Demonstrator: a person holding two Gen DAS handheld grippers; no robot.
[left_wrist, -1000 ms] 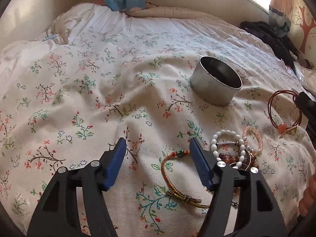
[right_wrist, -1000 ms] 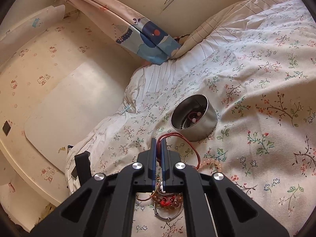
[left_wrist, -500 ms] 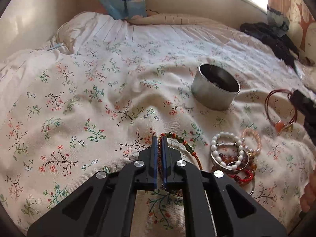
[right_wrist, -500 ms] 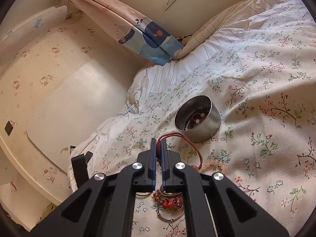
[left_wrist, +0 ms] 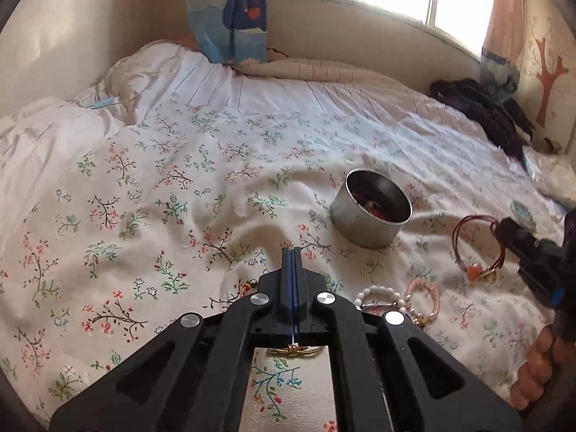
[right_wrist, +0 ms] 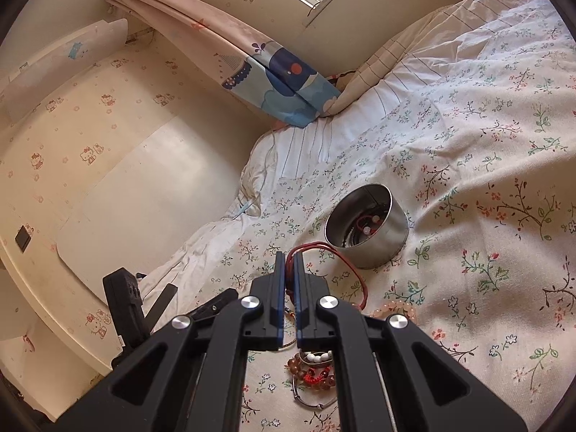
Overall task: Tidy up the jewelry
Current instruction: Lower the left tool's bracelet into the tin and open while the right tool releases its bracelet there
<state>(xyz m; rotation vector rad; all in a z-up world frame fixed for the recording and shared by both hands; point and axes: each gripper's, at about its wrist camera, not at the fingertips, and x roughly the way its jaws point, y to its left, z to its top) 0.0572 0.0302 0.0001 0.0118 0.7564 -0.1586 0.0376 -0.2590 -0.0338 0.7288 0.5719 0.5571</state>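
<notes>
1. My left tool [left_wrist: 292, 252] was clamped on a gold cord bracelet [left_wrist: 295, 351], which hung under its closed blue pads above the bed [left_wrist: 144, 180].
2. A round metal tin [left_wrist: 370, 216] stood on the flowered bedspread with red jewelry inside.
3. Pearl and pink bead bracelets [left_wrist: 421, 295] lay near the tin.
4. My right tool [right_wrist: 289, 259] was pinched on a red cord bracelet [right_wrist: 324, 248], just beside the tin.

Bare quilt [left_wrist: 151, 194] left; tin [left_wrist: 370, 217], bracelets [left_wrist: 421, 297] crowd right.
</notes>
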